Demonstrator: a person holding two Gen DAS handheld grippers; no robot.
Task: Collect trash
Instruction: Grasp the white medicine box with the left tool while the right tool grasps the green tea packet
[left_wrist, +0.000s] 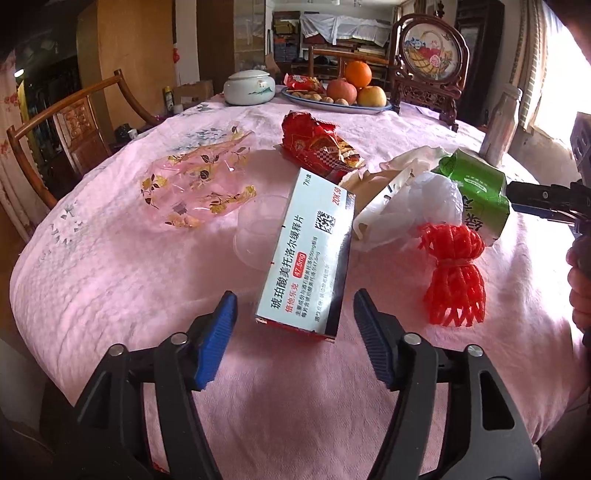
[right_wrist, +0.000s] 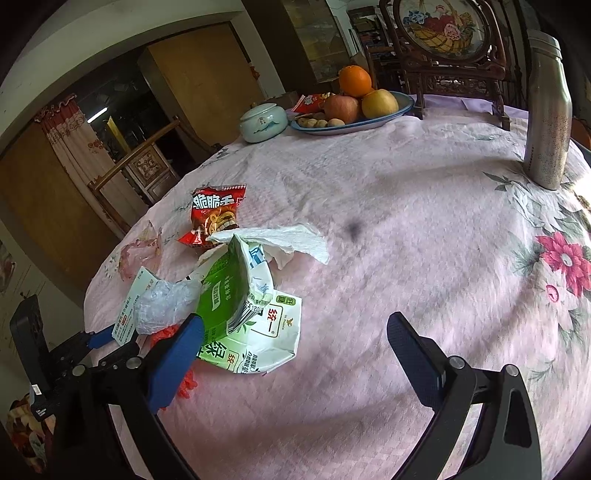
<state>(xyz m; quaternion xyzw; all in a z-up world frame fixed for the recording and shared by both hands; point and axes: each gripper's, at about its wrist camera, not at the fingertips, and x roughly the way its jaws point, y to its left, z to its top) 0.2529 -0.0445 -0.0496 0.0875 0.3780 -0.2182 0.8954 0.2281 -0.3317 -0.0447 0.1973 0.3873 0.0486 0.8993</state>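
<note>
Left tongs (left_wrist: 295, 310) gape empty around medicine box (left_wrist: 306, 254); right tongs (right_wrist: 295, 332) wide, empty.

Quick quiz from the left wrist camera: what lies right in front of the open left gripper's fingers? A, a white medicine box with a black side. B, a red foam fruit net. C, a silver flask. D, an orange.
A: the medicine box lies on the pink tablecloth directly ahead of the open left gripper, while the red foam fruit net sits off to the right.

Red net (left_wrist: 453, 275), green carton (right_wrist: 236, 295), pink tablecloth (right_wrist: 406, 229).
</note>
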